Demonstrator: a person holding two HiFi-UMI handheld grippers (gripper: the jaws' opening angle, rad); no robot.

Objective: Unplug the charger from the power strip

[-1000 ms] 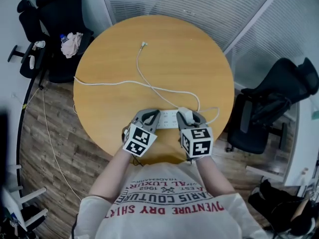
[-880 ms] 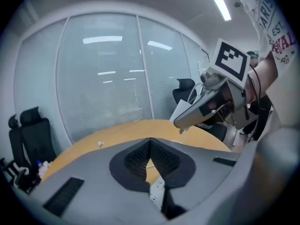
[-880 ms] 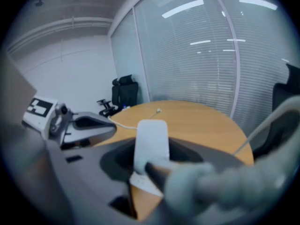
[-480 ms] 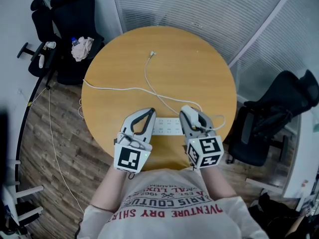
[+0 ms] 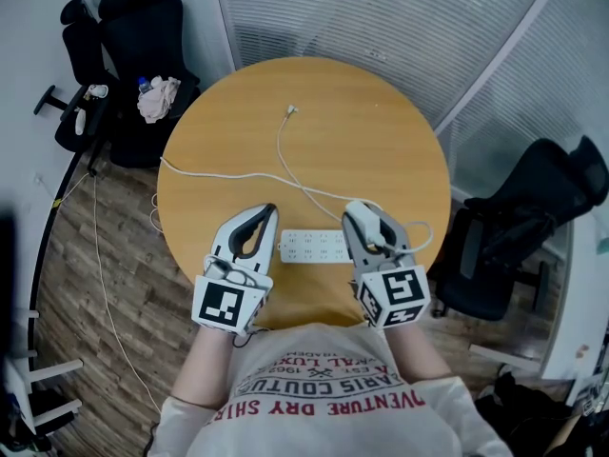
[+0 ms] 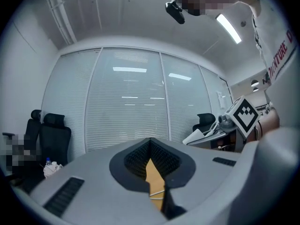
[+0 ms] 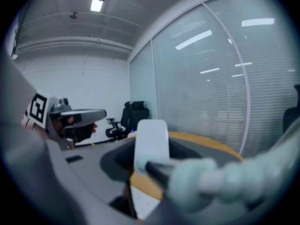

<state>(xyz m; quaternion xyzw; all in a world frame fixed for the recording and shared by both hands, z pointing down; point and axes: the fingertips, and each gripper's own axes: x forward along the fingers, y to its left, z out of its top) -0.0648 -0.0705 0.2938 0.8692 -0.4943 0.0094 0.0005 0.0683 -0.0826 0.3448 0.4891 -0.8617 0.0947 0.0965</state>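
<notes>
1. Small office with glass partitions and closed blinds (image 5: 381,17) and a wood-plank floor (image 5: 105,255). A round wooden table (image 5: 381,131) takes up the middle of the head view.
2. Black office chairs stand on both sides. The one at the left (image 5: 133,27) has a bundle of cloth (image 5: 157,98) on its seat, and the one at the right (image 5: 533,198) is well off the table edge.
3. A white power strip (image 5: 317,247) lies flat on the table's near part, between the two grippers.
4. Two white leads cross the tabletop. A thin cable (image 5: 282,155) ends in a small connector at the table's far middle. A second cord (image 5: 219,173) runs off the left edge. Where they cross near the strip, they cannot be traced apart.
5. The left gripper (image 5: 266,213) is beside the strip's left end. Its own view shows the jaw tips closed together, with nothing between them and only a sliver of tabletop visible through the gap.
6. The right gripper (image 5: 369,225) is over the strip's right end and is clamped on the charger (image 7: 151,142), a white block standing upright between the pads.
7. In the right gripper view a band of bare wood shows between the charger's bottom and the strip below, so the charger is out of the sockets. A blurred cable crosses close to the lens.
8. Each gripper's marker cube sits nearest the person, left (image 5: 228,305) and right (image 5: 395,298). Bare forearms and a printed white shirt (image 5: 324,388) fill the bottom of the view.
</notes>
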